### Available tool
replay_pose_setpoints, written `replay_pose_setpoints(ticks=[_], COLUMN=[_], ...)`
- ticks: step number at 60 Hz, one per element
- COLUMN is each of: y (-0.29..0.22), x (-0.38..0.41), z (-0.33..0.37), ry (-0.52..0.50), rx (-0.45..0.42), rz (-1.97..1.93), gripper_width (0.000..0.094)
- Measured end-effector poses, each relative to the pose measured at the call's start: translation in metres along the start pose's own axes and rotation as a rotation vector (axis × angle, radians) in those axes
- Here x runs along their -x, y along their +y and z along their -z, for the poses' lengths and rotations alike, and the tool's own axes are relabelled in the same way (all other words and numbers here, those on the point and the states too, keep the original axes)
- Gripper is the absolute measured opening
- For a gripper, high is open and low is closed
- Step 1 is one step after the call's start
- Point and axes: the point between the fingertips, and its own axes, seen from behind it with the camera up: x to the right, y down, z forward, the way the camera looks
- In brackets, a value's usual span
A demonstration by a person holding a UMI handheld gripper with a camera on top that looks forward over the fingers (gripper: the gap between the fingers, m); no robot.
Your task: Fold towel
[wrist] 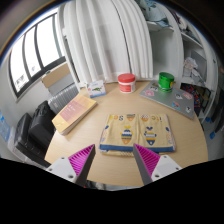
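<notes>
**Hand-held gripper above a folded towel on a round tabletop**

The view looks forward along a hand-held gripper (113, 160) held above a pale wooden tabletop (110, 103). Its two fingers stand spread apart with a wide gap between them and nothing gripped. Each finger carries a magenta pad (78, 160) on its inner face.

Just ahead of the fingers, near the closer rim of the tabletop, lies the towel (138, 132). It is folded into a flat rectangle, beige with a printed pattern and a blue edge, and it rests on the wood on its own, apart from the fingertips.

To the left of the towel sits a stack of folded cloths (74, 110), yellowish with a pink layer, set at a slant. Beyond the towel, toward the far side of the tabletop, stand a red container (126, 82) and a green cup (166, 80), well apart from each other. Near the green cup lies another flat printed cloth (166, 100).

Behind the tabletop hang white curtains (105, 40). A window (32, 52) with dark frames is at the left, and a dark bag (30, 132) sits below the tabletop's left rim.
</notes>
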Motion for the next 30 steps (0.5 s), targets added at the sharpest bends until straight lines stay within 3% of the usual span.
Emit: replay_pose_setpoints(ticks=[6, 13, 15, 17, 22, 30], y=[-0.007, -0.01, 0.002, -0.014, -0.014, -0.014], x=[0.021, 0.028, 0.022, 0.025, 0.019, 0.018], z=[-0.072, -0.122, -0.133, -0.137, -0.141, -0.139], ry=[0.024, 0.077, 0.107, 0.111, 0.131, 0.145], rx=[0.042, 0.032, 0.058, -0.016, -0.051, -0.048], rz=[0.014, 0.165, 0.221, 0.236, 0.216, 0.238], gripper_width=[0.0604, 0.0501, 0.0434, 0.0326, 0.0087, 0.0042])
